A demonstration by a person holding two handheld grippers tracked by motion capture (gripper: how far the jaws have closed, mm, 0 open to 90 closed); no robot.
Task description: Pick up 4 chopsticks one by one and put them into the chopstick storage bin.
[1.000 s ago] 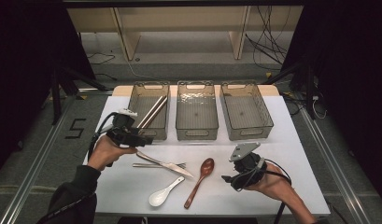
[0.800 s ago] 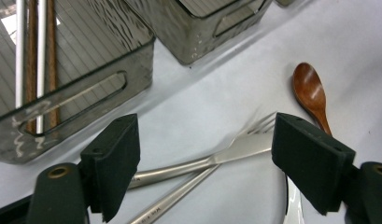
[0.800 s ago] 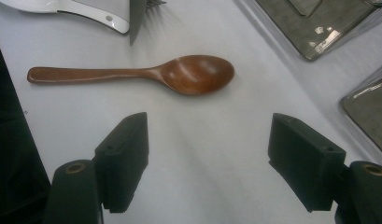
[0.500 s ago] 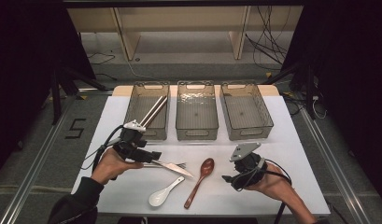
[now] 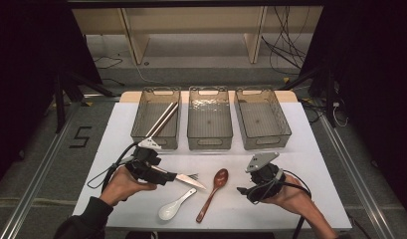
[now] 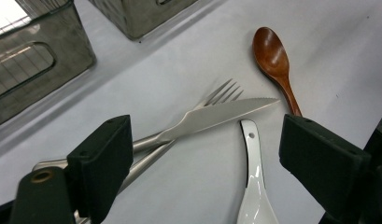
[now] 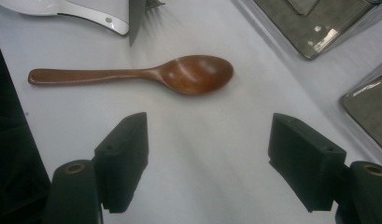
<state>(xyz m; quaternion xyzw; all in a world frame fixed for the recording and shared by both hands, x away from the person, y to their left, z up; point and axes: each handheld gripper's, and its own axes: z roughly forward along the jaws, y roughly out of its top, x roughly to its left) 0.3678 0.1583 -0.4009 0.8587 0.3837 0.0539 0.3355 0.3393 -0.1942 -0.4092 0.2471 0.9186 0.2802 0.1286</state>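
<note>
A steel knife (image 5: 188,179) lies crossed over a fork (image 5: 192,176) on the white table, left of centre. My left gripper (image 5: 167,177) hovers over their handles. Its jaws are wide apart and have just been opening. In the left gripper view the knife (image 6: 221,114) and fork (image 6: 221,92) lie on the table between the jaws, untouched by the pads. A brown wooden spoon (image 5: 213,191) and a white ceramic spoon (image 5: 173,206) lie just right of them. My right gripper (image 5: 245,191) is open and empty, with the wooden spoon (image 7: 179,74) ahead of it.
Three clear grey bins stand in a row at the table's far side: left (image 5: 141,130), middle (image 5: 209,142) and right (image 5: 263,141). The left bin holds chopsticks (image 5: 162,119). Cables trail from both grippers toward the near edge.
My left hand has come back from the left bin toward the near side and down over the knife and fork. The right hand has stayed put.
</note>
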